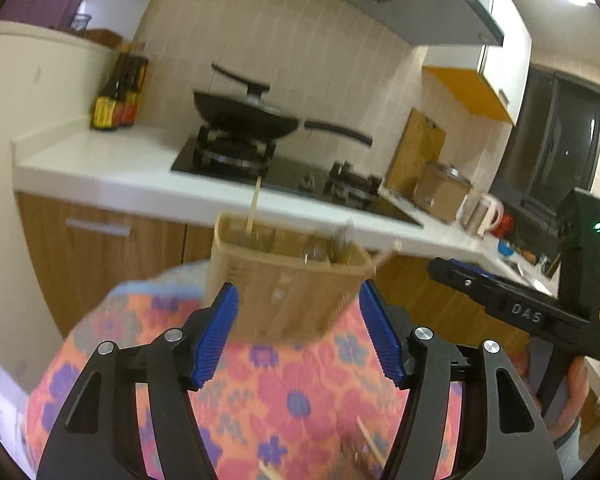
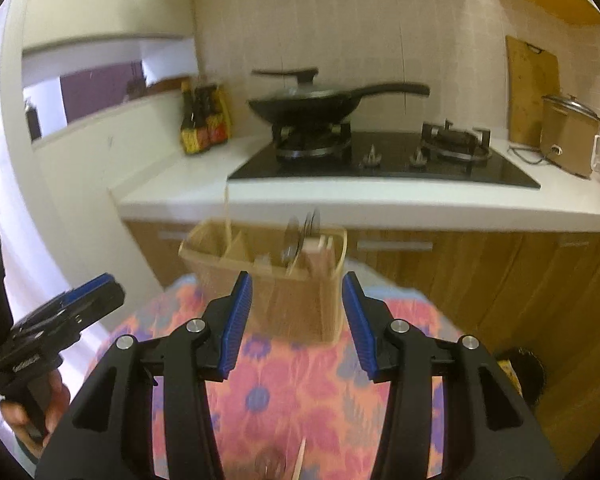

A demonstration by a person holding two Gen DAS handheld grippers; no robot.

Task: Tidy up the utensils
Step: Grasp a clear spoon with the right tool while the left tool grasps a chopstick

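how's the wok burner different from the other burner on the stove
The left burner carries a black lidded wok; the right burner is bare, its pot supports exposed. The left one stands nearer the sauce bottles, the right one nearer the rice cooker. Both sit on the same black glass cooktop, each with a knob in front.

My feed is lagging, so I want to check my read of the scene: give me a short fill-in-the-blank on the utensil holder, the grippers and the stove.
1. The beige plastic utensil holder stands on a ____-patterned tablecloth.
2. Both the left gripper and the right gripper are ____ and hold nothing.
3. The black wok on the gas stove is covered by a ____.

Missing words: floral; open; lid
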